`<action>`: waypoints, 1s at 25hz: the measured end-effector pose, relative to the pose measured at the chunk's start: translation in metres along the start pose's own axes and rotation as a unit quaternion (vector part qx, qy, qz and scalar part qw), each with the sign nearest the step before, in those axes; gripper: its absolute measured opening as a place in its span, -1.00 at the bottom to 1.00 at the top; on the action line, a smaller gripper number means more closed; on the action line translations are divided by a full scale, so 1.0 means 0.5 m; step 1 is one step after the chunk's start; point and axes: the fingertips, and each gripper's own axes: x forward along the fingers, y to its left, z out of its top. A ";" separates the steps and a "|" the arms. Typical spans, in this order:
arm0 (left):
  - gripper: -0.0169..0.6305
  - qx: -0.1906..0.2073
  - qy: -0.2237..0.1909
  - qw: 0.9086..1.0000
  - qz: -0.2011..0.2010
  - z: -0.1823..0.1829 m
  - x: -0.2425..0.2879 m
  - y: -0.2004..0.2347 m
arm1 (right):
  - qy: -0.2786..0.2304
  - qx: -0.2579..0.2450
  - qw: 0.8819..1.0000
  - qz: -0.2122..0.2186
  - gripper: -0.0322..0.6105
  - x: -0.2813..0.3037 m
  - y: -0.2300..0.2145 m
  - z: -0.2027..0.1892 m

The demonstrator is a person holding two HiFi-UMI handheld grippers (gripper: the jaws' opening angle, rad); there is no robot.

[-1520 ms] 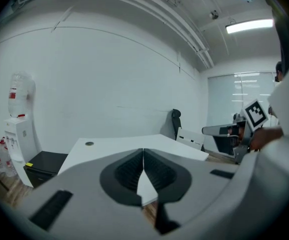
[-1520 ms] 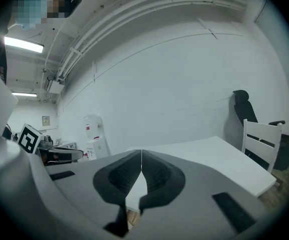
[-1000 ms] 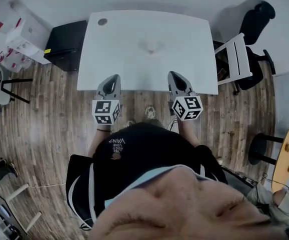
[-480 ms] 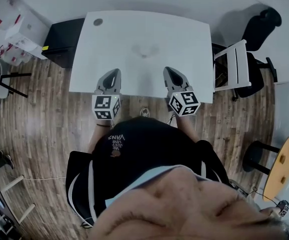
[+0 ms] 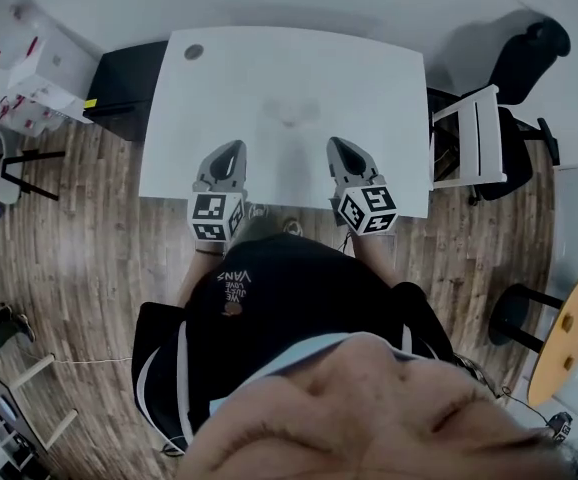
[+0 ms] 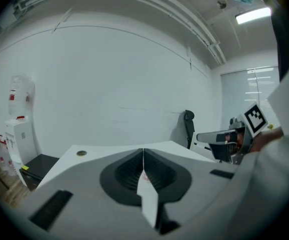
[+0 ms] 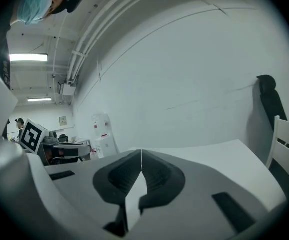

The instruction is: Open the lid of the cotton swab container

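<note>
Jaws on both tools are pressed together with nothing between them: the grey left gripper [image 5: 231, 151], with its black-and-white marker cube, hovers over the near edge of the white rectangular table [image 5: 369, 78] at centre-left of the head view; the grey right gripper [image 5: 340, 146] hovers at centre-right, well apart from it; in each gripper view the dark ribbed pads [image 6: 129, 170] meet in a thin line. The small, faint, translucent cotton swab container [image 5: 289, 113] stands on the table, above and between the grippers in the head view, apart from both; its lid cannot be made out.
</note>
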 end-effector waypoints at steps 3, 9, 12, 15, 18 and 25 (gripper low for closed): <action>-0.89 0.008 -0.007 1.000 -0.015 0.024 0.029 0.010 | -0.004 -0.002 1.000 -0.009 -0.86 0.016 -0.005 0.015; -0.89 0.025 -0.016 0.999 -0.046 0.056 0.085 0.027 | -0.018 -0.001 0.999 -0.032 -0.86 0.050 -0.021 0.038; -0.89 0.030 -0.017 0.998 -0.057 0.063 0.108 0.039 | -0.021 0.002 0.999 -0.041 -0.86 0.065 -0.022 0.042; -0.89 0.038 -0.020 0.996 -0.072 0.071 0.126 0.047 | -0.019 0.003 0.999 -0.049 -0.86 0.078 -0.022 0.042; -0.89 0.052 -0.030 0.994 -0.091 0.084 0.148 0.050 | -0.021 0.003 0.998 -0.059 -0.86 0.090 -0.026 0.049; -0.89 0.067 -0.051 0.988 -0.127 0.089 0.194 0.036 | -0.016 0.007 0.997 -0.081 -0.86 0.097 -0.035 0.041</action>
